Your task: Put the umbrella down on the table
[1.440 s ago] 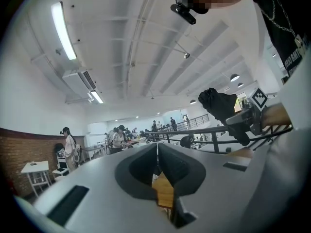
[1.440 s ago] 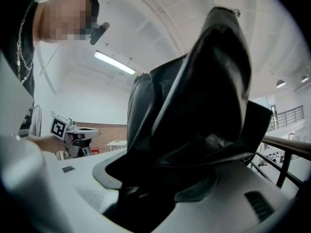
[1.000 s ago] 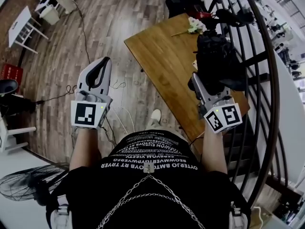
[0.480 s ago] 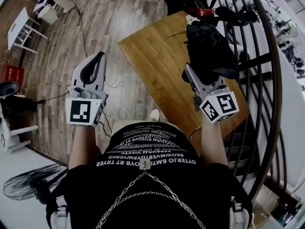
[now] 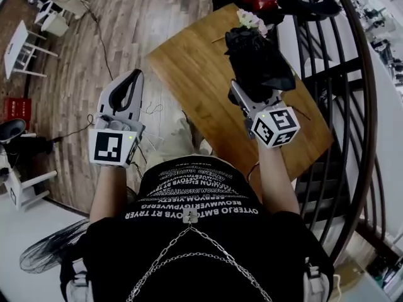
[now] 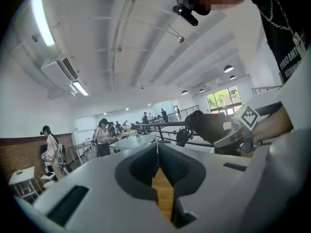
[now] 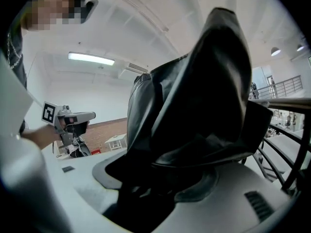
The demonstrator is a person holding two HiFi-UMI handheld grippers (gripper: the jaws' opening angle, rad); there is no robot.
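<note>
A black folded umbrella (image 5: pixel 258 58) hangs over the wooden table (image 5: pixel 195 74), with my right gripper (image 5: pixel 247 98) shut on its lower end. In the right gripper view the umbrella (image 7: pixel 194 106) fills the space between the jaws and hides the fingertips. It is above the tabletop; I cannot tell whether it touches. My left gripper (image 5: pixel 133 79) is shut and holds nothing, out over the floor to the left of the table's near corner. In the left gripper view its tips (image 6: pixel 156 148) meet, and the umbrella (image 6: pixel 209 125) shows at the right.
A bunch of pale flowers (image 5: pixel 249 19) lies at the table's far end, with dark and red objects (image 5: pixel 258 4) beyond it. A black metal railing (image 5: pixel 352 74) runs along the table's right side. Cables cross the wooden floor (image 5: pixel 126 17); a fan (image 5: pixel 44 257) stands at lower left.
Both hands have moved forward toward the table. The right gripper has carried the umbrella leftward and lower, over the tabletop. The left gripper stays shut.
</note>
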